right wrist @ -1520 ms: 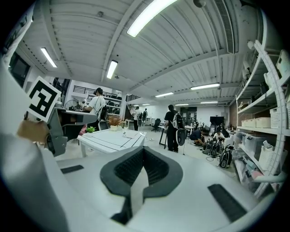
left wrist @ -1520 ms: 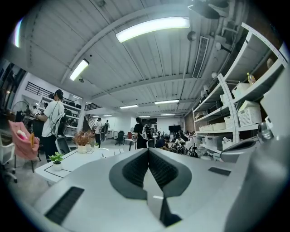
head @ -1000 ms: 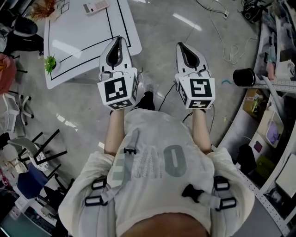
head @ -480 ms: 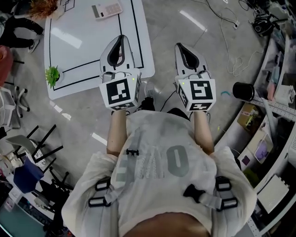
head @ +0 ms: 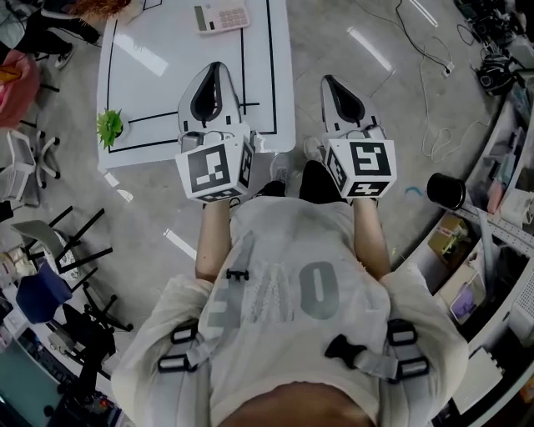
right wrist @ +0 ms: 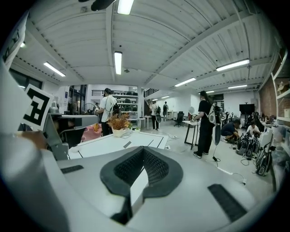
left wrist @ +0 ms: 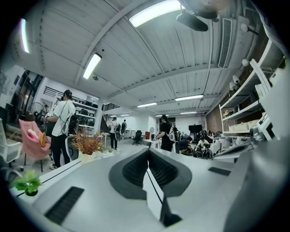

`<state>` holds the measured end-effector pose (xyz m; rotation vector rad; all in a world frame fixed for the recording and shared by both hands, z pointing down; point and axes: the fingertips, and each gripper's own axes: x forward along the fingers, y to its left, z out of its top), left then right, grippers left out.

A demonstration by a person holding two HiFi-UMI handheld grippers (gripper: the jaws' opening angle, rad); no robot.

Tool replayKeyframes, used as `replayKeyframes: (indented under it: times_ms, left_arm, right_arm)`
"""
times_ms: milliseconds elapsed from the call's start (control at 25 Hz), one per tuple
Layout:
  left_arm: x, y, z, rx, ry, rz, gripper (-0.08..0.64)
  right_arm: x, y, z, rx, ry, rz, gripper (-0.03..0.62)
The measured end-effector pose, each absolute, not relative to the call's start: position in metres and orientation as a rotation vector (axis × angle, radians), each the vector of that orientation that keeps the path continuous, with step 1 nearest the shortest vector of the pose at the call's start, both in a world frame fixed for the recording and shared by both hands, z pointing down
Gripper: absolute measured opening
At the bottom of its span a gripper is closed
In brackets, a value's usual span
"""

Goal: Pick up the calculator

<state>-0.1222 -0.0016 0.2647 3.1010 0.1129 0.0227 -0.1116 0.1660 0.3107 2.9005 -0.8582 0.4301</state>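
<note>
Lying on white table (head: 158, 83), calculator (head: 221, 17), lettering illegible

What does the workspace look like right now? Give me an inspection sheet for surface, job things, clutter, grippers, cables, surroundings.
Surface: white table with black lines.
Job's things: calculator on the table's far side, untouched.
Clutter: small green plant at the table's near corner; dried plant at its far end.
Grippers: left gripper and right gripper both shut, empty, short of the calculator.
Cables: loose cable on the floor, right side.
Surroundings: chairs left, shelving right, people standing beyond.
</note>
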Motion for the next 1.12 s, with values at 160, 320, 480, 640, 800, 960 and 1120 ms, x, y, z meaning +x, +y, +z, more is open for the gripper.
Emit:
replayKeyframes:
  times_ms: [160,320,480,640,800,960,1120]
  left_arm:
    - [-0.118,-0.013,0.262,3.109,0.033,0.016,0.021]
    - [-0.112,-0.031,0.256,3.091,-0.1,-0.027,0.021]
    - [-0.1,-0.047,0.253,3.081,-0.233,-0.045,0.021]
    - [-0.085,-0.066,0.247,3.058,-0.383,-0.071,0.021]
    - [-0.072,-0.08,0.244,3.035,-0.508,-0.093,0.021]
    - [-0.06,-0.092,0.245,3.013,-0.625,-0.091,0.021]
    - [-0.05,-0.1,0.247,2.998,-0.718,-0.081,0.021]
  right_arm:
    - [-0.092,0.151,0.304,2.889,-0.94,0.383,0.008]
    - [-0.066,0.124,0.294,2.827,-1.082,0.296,0.008]
    - [-0.038,0.096,0.283,2.747,-1.218,0.226,0.008]
    - [-0.008,0.069,0.273,2.672,-1.357,0.186,0.008]
    - [0.019,0.049,0.271,2.61,-1.462,0.172,0.008]
    - [0.043,0.032,0.274,2.548,-1.556,0.179,0.008]
    - [0.063,0.017,0.28,2.479,-1.641,0.19,0.008]
